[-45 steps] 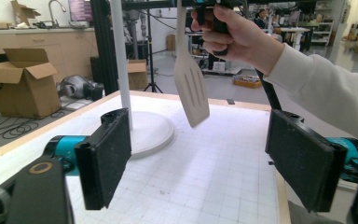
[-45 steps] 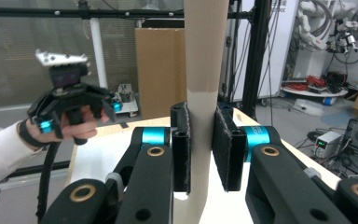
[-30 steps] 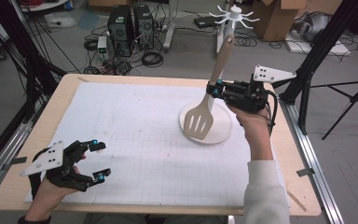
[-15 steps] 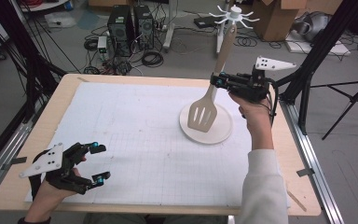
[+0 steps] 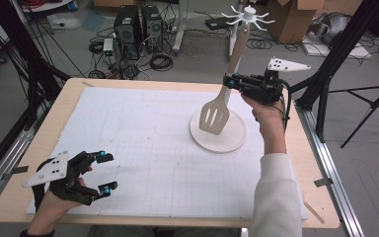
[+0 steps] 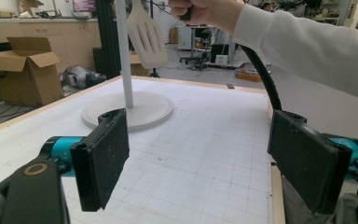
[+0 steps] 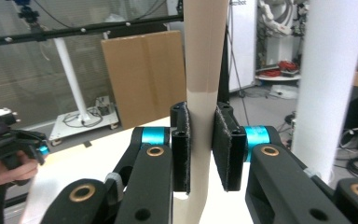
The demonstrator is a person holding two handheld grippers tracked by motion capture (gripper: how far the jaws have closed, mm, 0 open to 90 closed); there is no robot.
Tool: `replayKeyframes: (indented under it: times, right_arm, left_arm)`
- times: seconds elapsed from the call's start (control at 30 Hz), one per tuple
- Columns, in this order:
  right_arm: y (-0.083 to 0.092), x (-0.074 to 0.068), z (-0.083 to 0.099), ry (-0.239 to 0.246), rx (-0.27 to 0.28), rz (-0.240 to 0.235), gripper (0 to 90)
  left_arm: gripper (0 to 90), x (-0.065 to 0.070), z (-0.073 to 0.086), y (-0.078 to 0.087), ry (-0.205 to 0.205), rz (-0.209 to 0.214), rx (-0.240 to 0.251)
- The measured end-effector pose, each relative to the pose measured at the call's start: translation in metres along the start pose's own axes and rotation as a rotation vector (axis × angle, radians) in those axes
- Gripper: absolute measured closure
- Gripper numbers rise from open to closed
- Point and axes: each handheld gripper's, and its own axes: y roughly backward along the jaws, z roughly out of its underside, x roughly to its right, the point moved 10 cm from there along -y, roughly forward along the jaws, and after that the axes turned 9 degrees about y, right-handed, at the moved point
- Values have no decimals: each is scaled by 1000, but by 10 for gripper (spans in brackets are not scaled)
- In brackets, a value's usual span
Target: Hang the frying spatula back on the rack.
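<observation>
Right hand-held gripper [image 5: 233, 83] stays clamped on the handle of the slotted spatula [image 5: 215, 114], whose blade hangs over the round base [image 5: 218, 131] of the hook stand [image 5: 247, 14]. Compared with a second ago, the spatula has shifted toward the stand's post and sits more upright, probably lining up to hang it. Left hand-held gripper [image 5: 101, 172] rests open at the desk's [image 5: 143, 143] near corner, unmoved.

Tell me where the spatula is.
In the high view the spatula hangs at right, clamped in the right gripper, above the rack's round base.
</observation>
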Motion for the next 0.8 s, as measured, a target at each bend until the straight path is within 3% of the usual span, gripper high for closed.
replayKeyframes:
  times: [0.2,0.23,0.37,0.47,0.5,0.73,0.8]
  right_arm:
    - [-2,3,1,22,-13,38,766]
    - [-1,4,1,16,-3,67,665]
    - [3,4,5,14,-27,137,473]
    - [9,0,9,37,-21,176,429]
    - [15,-1,15,47,-40,211,382]
    - [34,-11,32,62,-37,243,310]
    - [43,-22,39,79,-36,235,291]
  left_arm:
    - [210,0,-3,0,-4,7,8]
    - [210,1,-3,0,-4,10,9]
    - [206,0,-5,-2,-5,7,7]
    - [206,-1,-6,-4,-7,7,5]
    - [206,-2,-8,-5,-10,11,6]
    - [206,0,-7,-10,-16,21,-2]
    - [206,0,-6,-11,-14,27,3]
